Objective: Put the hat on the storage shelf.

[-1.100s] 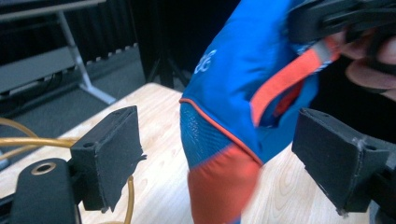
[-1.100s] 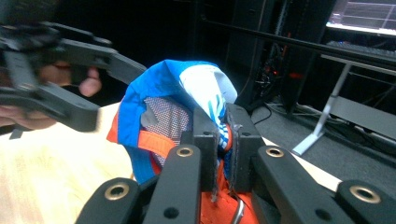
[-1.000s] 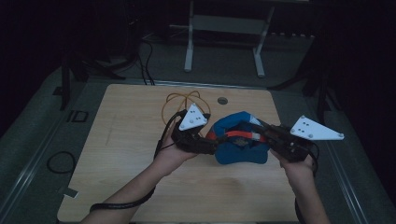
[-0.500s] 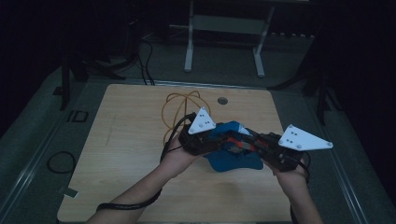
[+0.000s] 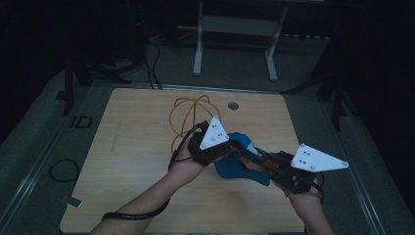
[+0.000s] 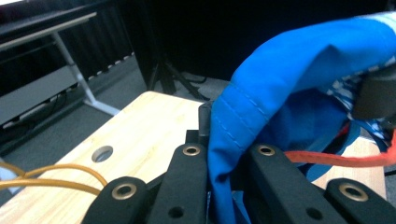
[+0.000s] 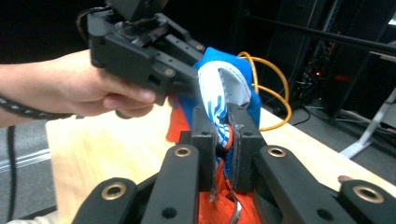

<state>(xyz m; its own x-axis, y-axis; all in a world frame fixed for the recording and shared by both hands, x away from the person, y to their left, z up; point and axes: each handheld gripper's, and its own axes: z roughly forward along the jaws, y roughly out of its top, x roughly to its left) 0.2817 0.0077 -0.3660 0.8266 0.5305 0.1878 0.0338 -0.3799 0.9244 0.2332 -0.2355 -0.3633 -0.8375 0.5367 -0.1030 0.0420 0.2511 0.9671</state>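
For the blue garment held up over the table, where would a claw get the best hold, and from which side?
Probably the stitched hem of the blue garment, taken edge-on from the side. The cloth is limp and bunched, so its flat doubled edge slips between the jaws, as the left claw shows, shut on that hem. The right claw pinches the white-patterned edge the same way above the table.

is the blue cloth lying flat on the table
No, the blue cloth is held up off the table, bunched between both grippers.
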